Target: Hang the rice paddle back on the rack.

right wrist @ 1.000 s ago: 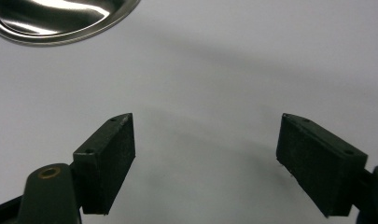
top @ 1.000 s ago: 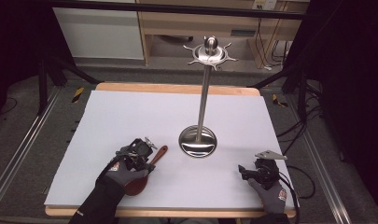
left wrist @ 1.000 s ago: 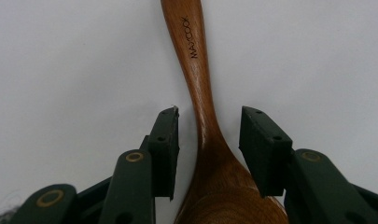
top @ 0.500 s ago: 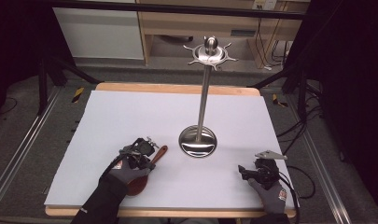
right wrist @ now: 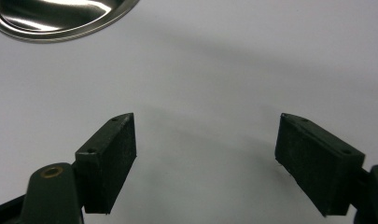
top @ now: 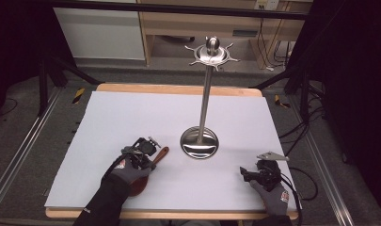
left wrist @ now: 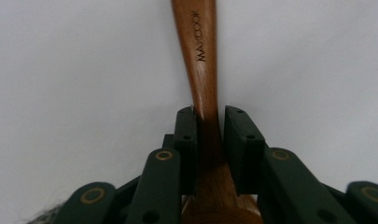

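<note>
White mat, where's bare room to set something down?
Free: the mat's far left half, behind the left gripper, and the strip between stand base and right gripper. Crowded: near left, around the wooden spoon.

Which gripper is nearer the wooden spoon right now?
Left. The left gripper is closed around the wooden spoon at its handle; the right gripper sits open, far across the table, beyond the stand's base.

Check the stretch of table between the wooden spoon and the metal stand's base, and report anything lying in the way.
Nothing visible lies there. The left gripper has its fingers closed on the wooden spoon handle; bare white table separates it from the stand's round base. The right gripper sits open, off to the side.
</note>
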Motion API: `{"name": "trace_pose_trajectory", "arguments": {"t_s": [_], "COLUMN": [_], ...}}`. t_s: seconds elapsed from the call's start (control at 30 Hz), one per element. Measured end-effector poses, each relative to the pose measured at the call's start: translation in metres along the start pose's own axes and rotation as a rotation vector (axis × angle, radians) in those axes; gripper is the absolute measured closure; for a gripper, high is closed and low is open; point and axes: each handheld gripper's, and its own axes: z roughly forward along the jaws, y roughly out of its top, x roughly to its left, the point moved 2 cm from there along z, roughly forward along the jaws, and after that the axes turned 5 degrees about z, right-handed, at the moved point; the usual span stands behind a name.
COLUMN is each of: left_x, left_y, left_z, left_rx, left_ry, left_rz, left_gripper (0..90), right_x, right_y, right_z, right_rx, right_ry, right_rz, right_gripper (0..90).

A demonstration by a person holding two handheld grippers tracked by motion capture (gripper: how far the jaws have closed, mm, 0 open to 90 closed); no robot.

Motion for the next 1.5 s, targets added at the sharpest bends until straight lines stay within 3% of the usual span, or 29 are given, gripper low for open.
{"name": "trace_pose_trajectory", "arguments": {"t_s": [0.2,0.53,0.73,1.5], "left_x": [-0.001,0.0024,-0.0012,0.0007], "left_y": [0.0007,0.0022,0.0043,-0.0001], "left_z": [-0.0005,0.0008,0.0012,-0.0011], "left_rx": [0.019,0.031,0.048,0.004], "left_ry": [-0.006,-0.034,-0.011,-0.016], "left_rz": [0.016,0.006,0.016,0.004], "left_gripper": [76.3,75.8,76.1,77.2], "right_x": [0.0,0.0003,0.0003,-0.0001], "right_y": [0.0,0.0002,0.0004,-0.0004], "right_z": [0.0004,0.0007,0.0005,0.003], "right_rx": [0.003,0.005,0.007,0.023], "right_ry": [0.001,0.008,0.009,0.001], "right_rz": [0.001,0.004,0.003,0.002], "right_gripper": [20.9,20.9,20.9,20.7]}}
